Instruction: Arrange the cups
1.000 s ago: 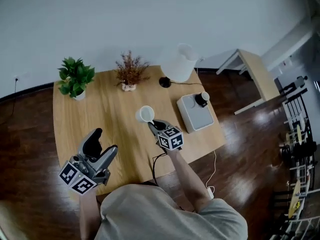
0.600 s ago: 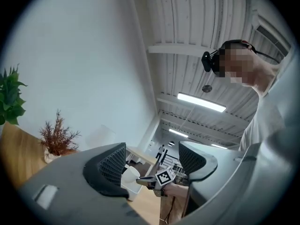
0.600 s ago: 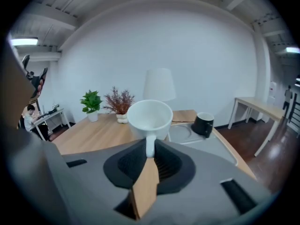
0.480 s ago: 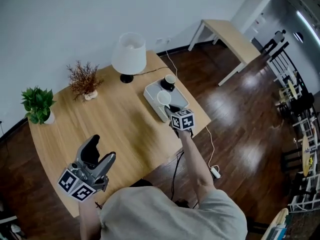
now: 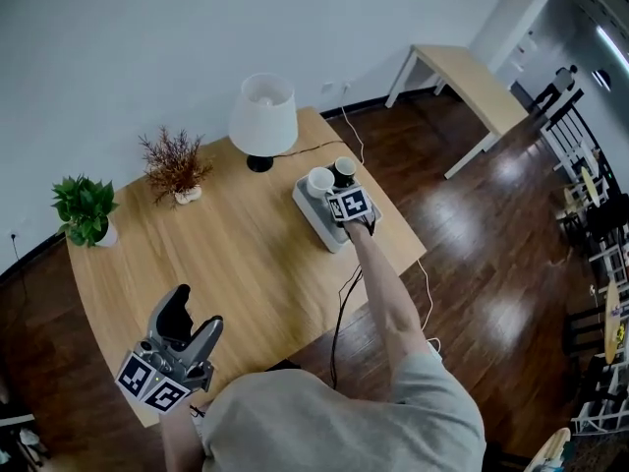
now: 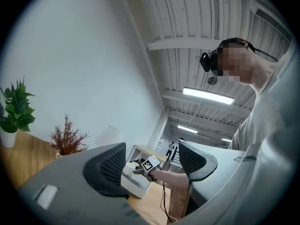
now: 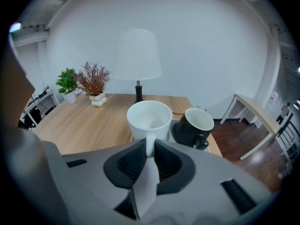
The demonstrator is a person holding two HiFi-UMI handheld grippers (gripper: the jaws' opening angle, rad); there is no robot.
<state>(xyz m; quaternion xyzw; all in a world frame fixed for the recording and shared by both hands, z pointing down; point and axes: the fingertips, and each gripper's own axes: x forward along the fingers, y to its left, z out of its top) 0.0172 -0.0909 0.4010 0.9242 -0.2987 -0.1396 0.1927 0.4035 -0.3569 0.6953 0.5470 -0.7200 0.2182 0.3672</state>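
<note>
Table [image 5: 226, 254]: light wood; extends under and ahead of both grippers' fingers.
Lamp [image 5: 262, 114]: white shade, dark base; stands beyond the right fingers, behind the cups.
Grey tray [image 5: 319, 228]: on the table directly below the right fingers.
Green plant [image 5: 84, 209]: white pot; far ahead and left of the left fingers.
Dried plant [image 5: 175, 165]: pale pot; ahead of the left fingers, left of the lamp.
Left gripper [image 6: 152, 161]: fingers spread wide, nothing between them; well apart from the cups.
Right gripper [image 7: 150, 151]: fingers narrow, clamped on the white cup's handle.
White cup [image 7: 150, 118]: upright, mouth up, immediately ahead of the right fingertips, over the grey tray; contact with the tray cannot be determined.
Black cup [image 7: 193, 125]: upright on the tray, just right of the right fingers, beside the white cup.
</note>
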